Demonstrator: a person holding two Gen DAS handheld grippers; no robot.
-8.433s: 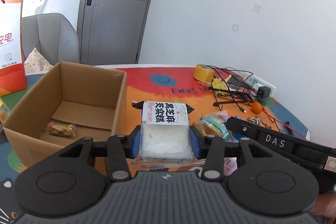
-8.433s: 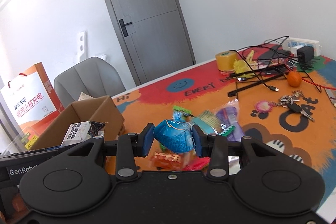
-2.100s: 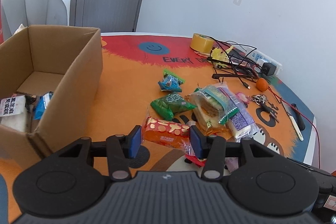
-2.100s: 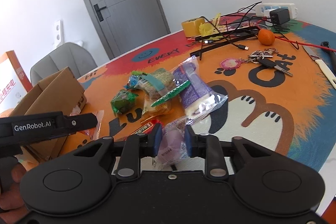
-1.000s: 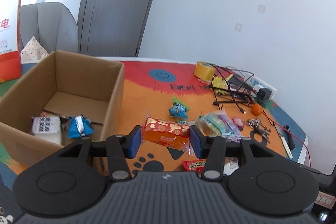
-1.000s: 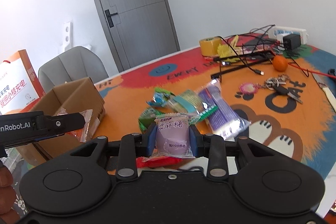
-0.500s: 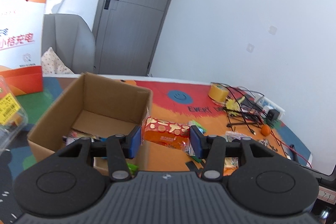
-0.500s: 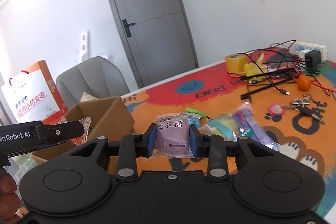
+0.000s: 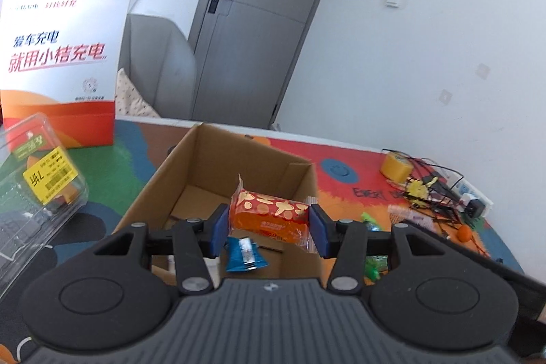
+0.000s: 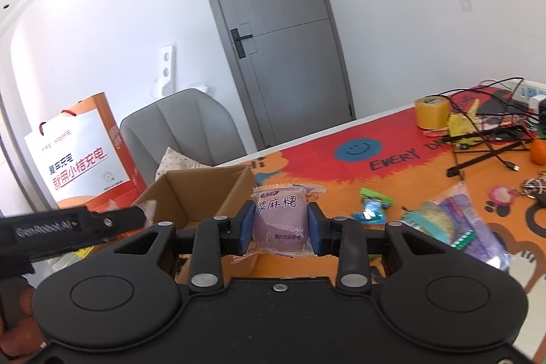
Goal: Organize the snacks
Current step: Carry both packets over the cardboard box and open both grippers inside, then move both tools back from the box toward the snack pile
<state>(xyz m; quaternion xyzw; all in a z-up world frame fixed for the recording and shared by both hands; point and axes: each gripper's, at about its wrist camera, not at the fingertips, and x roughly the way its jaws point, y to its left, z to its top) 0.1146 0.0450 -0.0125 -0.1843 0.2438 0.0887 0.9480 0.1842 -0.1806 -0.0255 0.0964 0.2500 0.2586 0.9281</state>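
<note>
We carry snacks to the cardboard box (image 9: 204,166): left gripper (image 9: 269,229) clamps the orange packet (image 9: 269,217) mid-frame, right gripper (image 10: 280,224) the purple mochi (image 10: 281,220). Next, we release inside.

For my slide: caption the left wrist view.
Left gripper holds an orange snack packet above the open cardboard box.

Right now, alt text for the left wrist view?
The left gripper is shut on an orange snack packet, held over the open cardboard box, where a blue wrapped snack lies. A white-and-orange paper bag stands left on the colourful mat; yellow tape and cables sit right.
</note>
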